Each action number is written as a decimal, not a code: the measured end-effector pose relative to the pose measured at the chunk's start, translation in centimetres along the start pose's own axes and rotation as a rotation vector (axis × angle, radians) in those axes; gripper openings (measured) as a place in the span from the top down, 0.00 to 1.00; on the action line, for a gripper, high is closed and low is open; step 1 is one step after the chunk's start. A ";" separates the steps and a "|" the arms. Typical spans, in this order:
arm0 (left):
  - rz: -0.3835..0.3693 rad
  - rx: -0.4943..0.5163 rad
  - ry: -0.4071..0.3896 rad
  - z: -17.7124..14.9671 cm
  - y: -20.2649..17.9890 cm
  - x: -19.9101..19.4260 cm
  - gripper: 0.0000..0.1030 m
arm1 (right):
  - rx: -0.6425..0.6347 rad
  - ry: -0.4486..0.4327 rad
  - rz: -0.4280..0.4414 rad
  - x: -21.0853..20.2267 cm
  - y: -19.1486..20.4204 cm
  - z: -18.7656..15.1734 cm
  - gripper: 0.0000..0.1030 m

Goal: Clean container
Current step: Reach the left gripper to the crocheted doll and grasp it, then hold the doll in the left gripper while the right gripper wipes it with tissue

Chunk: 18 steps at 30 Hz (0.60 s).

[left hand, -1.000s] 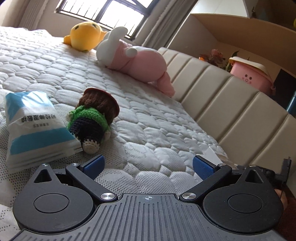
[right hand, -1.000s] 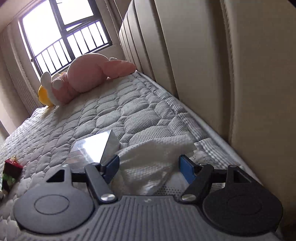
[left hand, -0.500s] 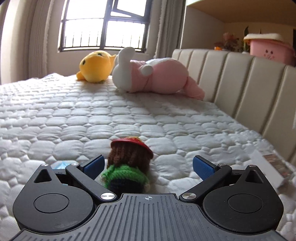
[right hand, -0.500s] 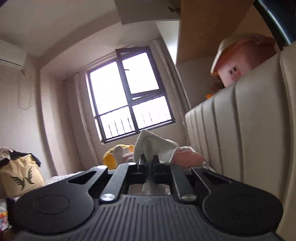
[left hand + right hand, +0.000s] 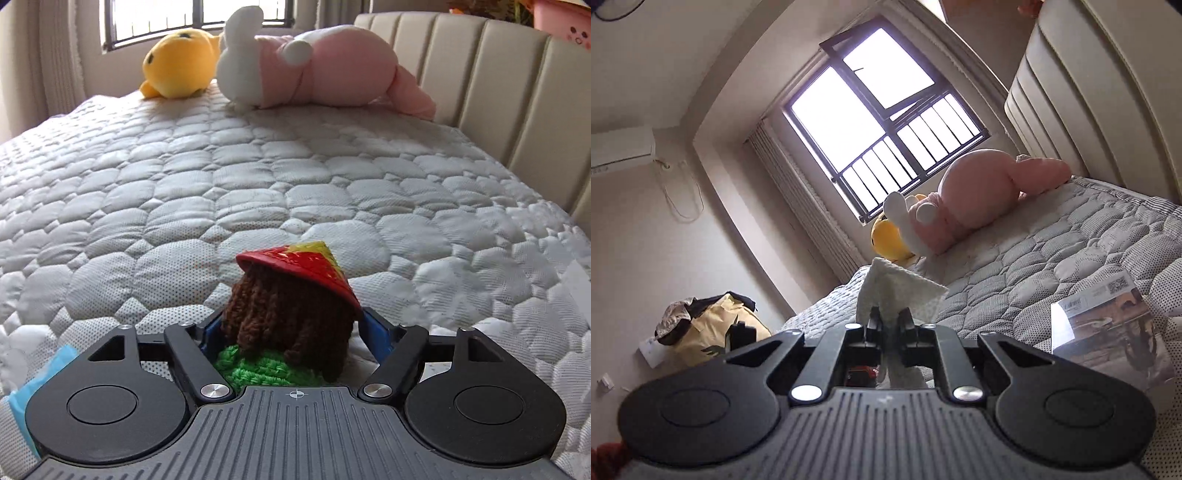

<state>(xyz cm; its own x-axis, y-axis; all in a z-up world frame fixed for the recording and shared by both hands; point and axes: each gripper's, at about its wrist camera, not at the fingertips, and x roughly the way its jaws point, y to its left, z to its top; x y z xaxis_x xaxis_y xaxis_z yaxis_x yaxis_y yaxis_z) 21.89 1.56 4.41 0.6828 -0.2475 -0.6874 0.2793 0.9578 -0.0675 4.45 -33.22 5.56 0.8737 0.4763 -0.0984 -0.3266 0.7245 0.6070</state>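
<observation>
The left gripper (image 5: 291, 332) pinched a crocheted doll (image 5: 291, 317) with a red hat between its blue pads, low over the quilted mattress (image 5: 258, 177). The right gripper (image 5: 890, 325) was pressed together on a white cloth (image 5: 897, 291), held above the bed near a glossy box (image 5: 1115, 332).
</observation>
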 end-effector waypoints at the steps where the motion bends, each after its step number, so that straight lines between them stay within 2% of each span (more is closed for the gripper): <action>1: -0.047 0.009 0.001 0.0 -0.5 -0.6 0.25 | 0.016 -0.007 -0.003 -0.2 -0.2 0.1 0.89; 6: -0.309 -0.037 0.016 -1.7 -3.0 -4.2 0.24 | 0.010 -0.017 -0.012 -0.8 0.4 0.7 0.89; 8: -0.378 -0.052 0.000 -3.1 -4.3 -5.7 0.16 | 0.007 -0.011 0.021 -1.0 1.1 0.8 0.89; 9: -0.390 -0.051 -0.009 -3.7 -4.9 -6.1 0.11 | 0.006 -0.006 0.038 -0.9 1.5 0.8 0.89; 12: -0.368 -0.036 -0.033 -5.5 -6.4 -5.6 0.08 | -0.010 0.022 0.037 -0.3 2.9 0.5 0.89; 15: -0.384 -0.030 -0.073 -6.8 -6.5 -5.3 0.06 | -0.033 0.071 -0.003 0.2 3.8 -0.3 0.89; 18: -0.391 -0.004 -0.074 -7.5 -6.1 -5.5 0.03 | -0.026 0.091 0.008 0.6 4.8 -0.6 0.89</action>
<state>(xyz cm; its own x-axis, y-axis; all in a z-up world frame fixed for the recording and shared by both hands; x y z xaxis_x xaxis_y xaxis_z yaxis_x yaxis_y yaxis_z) 11.35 -1.78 3.18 0.5722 -0.6037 -0.5551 0.5258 0.7895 -0.3166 3.19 -29.10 7.93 0.8353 0.5243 -0.1657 -0.3435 0.7329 0.5873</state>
